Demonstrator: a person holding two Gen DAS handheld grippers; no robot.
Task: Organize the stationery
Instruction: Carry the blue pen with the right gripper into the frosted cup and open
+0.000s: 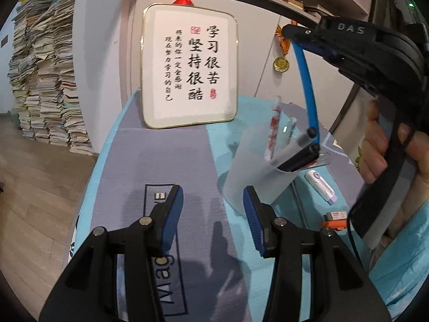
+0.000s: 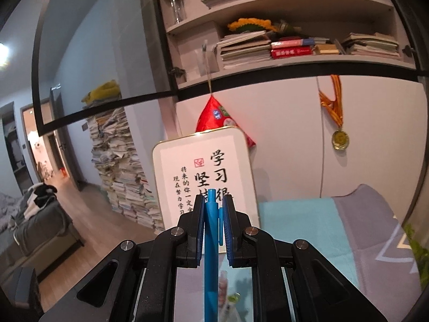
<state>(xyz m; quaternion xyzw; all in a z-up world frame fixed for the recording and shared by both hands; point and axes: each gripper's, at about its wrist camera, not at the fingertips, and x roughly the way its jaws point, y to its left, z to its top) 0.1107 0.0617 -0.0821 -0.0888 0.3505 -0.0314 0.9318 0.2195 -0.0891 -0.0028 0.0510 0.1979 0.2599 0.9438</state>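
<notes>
One hand-held gripper (image 2: 213, 222) clamps blue pen (image 2: 211, 255).

Even indoor light, strong fisheye warp.
We note soft shadows on the mat (image 1: 203, 230), a bright lamp flare (image 2: 3, 53), blurred edges.

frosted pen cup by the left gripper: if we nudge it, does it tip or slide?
Probably tips fairly easily: the pen cup is tall, thin-walled and translucent, so likely light plastic. The black marker leans over its rim toward one side, and the blue pen is going in on top. It stands on a cloth mat, so sliding looks less likely.
</notes>
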